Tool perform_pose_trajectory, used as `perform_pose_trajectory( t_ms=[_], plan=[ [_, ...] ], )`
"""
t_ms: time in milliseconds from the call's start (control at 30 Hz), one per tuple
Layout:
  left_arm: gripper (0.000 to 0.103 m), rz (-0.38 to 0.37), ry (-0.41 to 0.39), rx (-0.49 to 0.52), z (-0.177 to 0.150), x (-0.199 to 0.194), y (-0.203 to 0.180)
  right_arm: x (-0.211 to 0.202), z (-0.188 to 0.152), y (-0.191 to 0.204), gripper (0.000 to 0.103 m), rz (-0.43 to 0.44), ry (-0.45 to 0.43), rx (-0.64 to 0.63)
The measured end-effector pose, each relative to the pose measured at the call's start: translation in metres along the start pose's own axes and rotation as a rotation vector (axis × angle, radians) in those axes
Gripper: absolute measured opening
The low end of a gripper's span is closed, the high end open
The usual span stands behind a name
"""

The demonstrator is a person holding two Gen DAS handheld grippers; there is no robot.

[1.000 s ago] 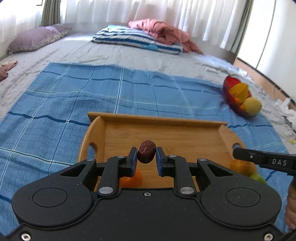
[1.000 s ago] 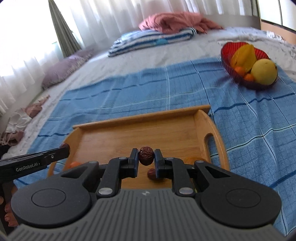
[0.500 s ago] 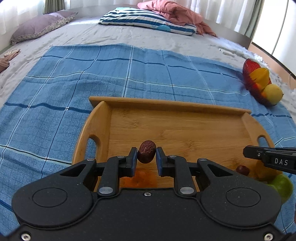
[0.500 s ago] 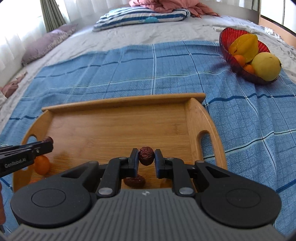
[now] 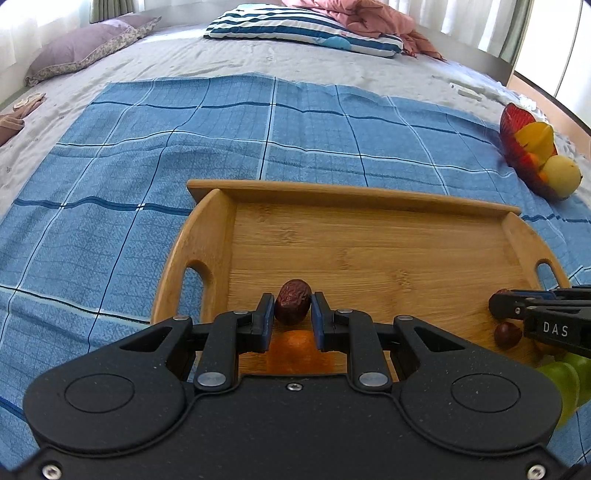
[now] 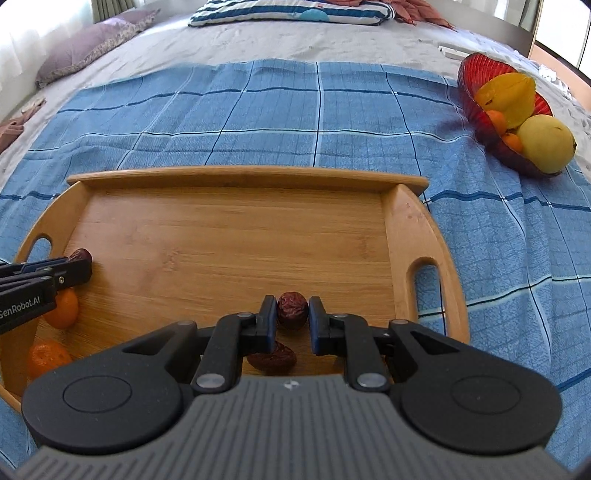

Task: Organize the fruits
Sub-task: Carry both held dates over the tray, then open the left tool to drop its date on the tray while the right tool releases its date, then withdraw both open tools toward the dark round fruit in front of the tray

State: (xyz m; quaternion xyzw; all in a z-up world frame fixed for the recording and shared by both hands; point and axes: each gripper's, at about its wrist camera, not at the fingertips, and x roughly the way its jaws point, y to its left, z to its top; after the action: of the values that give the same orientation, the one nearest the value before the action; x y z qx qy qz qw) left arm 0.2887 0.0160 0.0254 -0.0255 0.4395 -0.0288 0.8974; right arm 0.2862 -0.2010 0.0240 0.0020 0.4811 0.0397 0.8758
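Note:
A wooden tray (image 5: 369,199) (image 6: 236,177) lies on a blue checked cloth. My left gripper (image 5: 293,317) is shut on a dark red date (image 5: 293,306) above the tray's near left part, over an orange (image 5: 301,350). My right gripper (image 6: 292,319) is shut on another date (image 6: 292,309) above the tray's near right part. A loose date (image 6: 273,360) lies under it. Two oranges (image 6: 64,308) (image 6: 46,356) sit at the tray's left end. A green fruit (image 5: 565,376) shows at the right edge of the left wrist view.
A red bowl (image 6: 476,99) (image 5: 513,136) with a yellow pear, a starfruit and small oranges stands on the cloth to the far right. Pillows (image 5: 303,26) and bedding lie at the back of the bed.
Both grippers have moved forward and lower over the tray, each still holding its date. More of the tray floor and the fruit lying on it has come into view.

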Motion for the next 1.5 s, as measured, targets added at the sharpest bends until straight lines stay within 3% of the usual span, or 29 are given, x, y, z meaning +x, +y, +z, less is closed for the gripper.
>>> perform_pose_trajectory(
  t_ms=[333, 367, 400, 467, 533, 700, 867, 1000, 1500],
  plan=[
    [0.023, -0.01, 0.001, -0.012, 0.0, 0.003, 0.002, 0.0, -0.001, -0.003, 0.027, 0.008, -0.007, 0.012],
    [0.029, -0.009, 0.001, -0.014, 0.0, 0.003, 0.002, -0.001, -0.001, -0.003, 0.036, 0.01, -0.008, 0.014],
    [0.04, -0.009, -0.001, -0.018, 0.0, 0.002, 0.002, -0.001, -0.001, -0.003, 0.039, 0.015, -0.01, 0.018],
    [0.049, -0.01, -0.008, -0.024, -0.001, 0.0, 0.003, -0.002, -0.002, -0.004, 0.043, 0.02, -0.018, 0.026],
    [0.054, -0.011, -0.015, -0.02, -0.002, -0.002, 0.003, -0.005, -0.003, -0.005, 0.049, 0.025, -0.029, 0.032],
    [0.08, -0.006, -0.054, -0.017, -0.006, -0.014, 0.004, -0.016, -0.005, -0.009, 0.067, 0.037, -0.075, 0.039],
    [0.096, 0.002, -0.101, -0.012, -0.011, -0.032, 0.006, -0.031, -0.01, -0.015, 0.081, 0.043, -0.13, 0.054],
    [0.102, 0.019, -0.166, -0.013, -0.02, -0.052, 0.007, -0.045, -0.017, -0.018, 0.089, 0.039, -0.194, 0.049],
    [0.103, -0.028, -0.295, 0.028, -0.069, -0.11, 0.008, -0.093, -0.066, -0.024, 0.102, 0.068, -0.417, 0.026]
  ],
)
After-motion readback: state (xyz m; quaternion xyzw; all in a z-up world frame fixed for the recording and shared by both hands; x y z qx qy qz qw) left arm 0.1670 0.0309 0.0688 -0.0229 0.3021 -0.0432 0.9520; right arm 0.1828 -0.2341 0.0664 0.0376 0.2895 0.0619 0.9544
